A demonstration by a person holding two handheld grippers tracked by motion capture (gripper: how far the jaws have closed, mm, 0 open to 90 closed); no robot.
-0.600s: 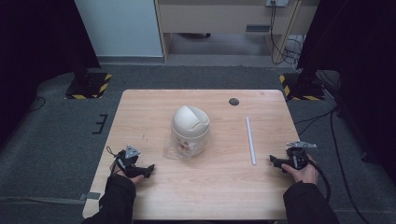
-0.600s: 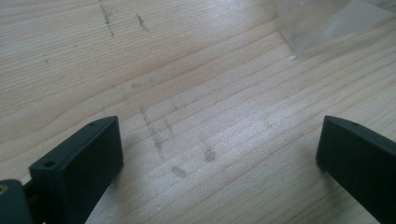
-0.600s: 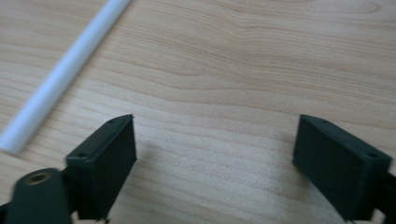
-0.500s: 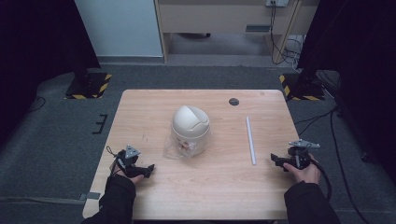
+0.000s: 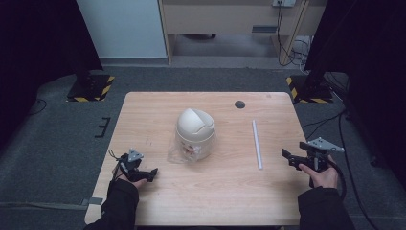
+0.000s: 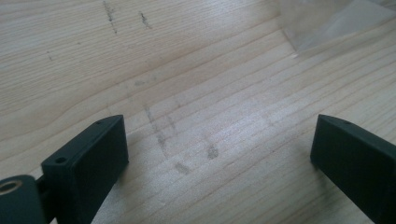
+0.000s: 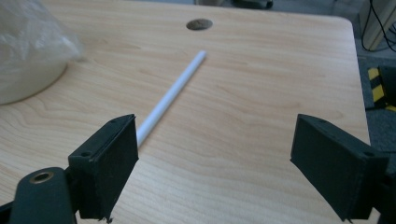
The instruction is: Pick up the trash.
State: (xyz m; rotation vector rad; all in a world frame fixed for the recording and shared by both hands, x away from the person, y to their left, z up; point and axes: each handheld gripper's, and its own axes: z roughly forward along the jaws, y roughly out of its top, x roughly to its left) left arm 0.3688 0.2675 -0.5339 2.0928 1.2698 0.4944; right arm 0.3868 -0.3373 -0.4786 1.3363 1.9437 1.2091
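Note:
A small white bin [image 5: 195, 132] with a domed swing lid stands at the middle of the wooden table [image 5: 153, 112], a clear plastic bag [image 5: 178, 152] around its base. A thin white rod [image 5: 257, 143] lies to its right. My left gripper [image 5: 151, 173] rests open near the table's front left, its jaws wide apart over bare wood [image 6: 205, 130], the bag's edge [image 6: 327, 28] far ahead. My right gripper [image 5: 288, 158] is open at the right edge, and the rod [image 7: 170, 95] runs away from beside its left jaw. The bagged bin [image 7: 28, 51] sits at far left.
A dark round cable hole [image 5: 240, 104] sits near the table's back edge and is seen again as a hole [image 7: 199, 24] in the right gripper view. Grey carpet surrounds the table. Black stands with yellow-black striped feet [image 5: 91, 88] flank the back corners.
My right gripper has shifted slightly to the right, toward the table's edge. The left gripper, bin and rod have stayed put.

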